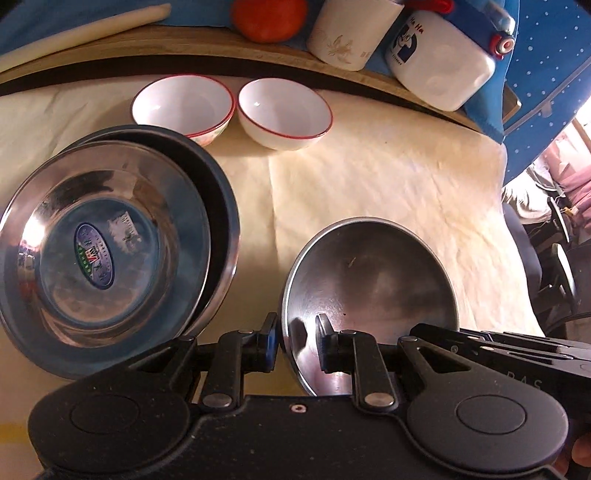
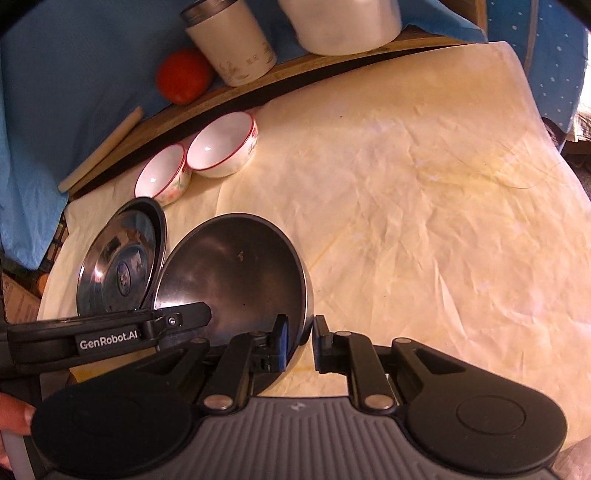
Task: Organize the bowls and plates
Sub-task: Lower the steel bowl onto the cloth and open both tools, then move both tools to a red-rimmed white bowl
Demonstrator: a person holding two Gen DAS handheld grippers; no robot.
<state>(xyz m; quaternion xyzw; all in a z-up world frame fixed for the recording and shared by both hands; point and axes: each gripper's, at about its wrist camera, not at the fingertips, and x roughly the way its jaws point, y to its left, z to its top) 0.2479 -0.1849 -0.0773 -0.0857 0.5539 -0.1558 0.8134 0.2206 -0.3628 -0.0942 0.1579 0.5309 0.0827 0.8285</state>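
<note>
A steel bowl [image 1: 369, 288] hangs tilted just over the cream cloth, held by its rim from two sides. My left gripper [image 1: 297, 343] is shut on the bowl's left rim, one finger inside and one outside. My right gripper [image 2: 300, 341] is shut on the opposite rim of the bowl [image 2: 236, 273]. Beside it on the left, a shiny steel plate [image 1: 107, 240] lies in a dark blue plate [image 1: 221, 199]. Two white bowls with red rims [image 1: 183, 105] [image 1: 284, 112] stand side by side behind them. In the right wrist view one finger [image 2: 192, 314] of the left gripper reaches over the bowl.
A raised wooden ledge [image 1: 207, 46] runs along the back with a tomato [image 1: 269, 16], a white canister [image 1: 351, 33], a white flask [image 1: 439, 59] and a pale rolling pin [image 1: 85, 31]. Blue cloth hangs behind. The wrinkled cream cloth [image 2: 424, 206] stretches away to the right.
</note>
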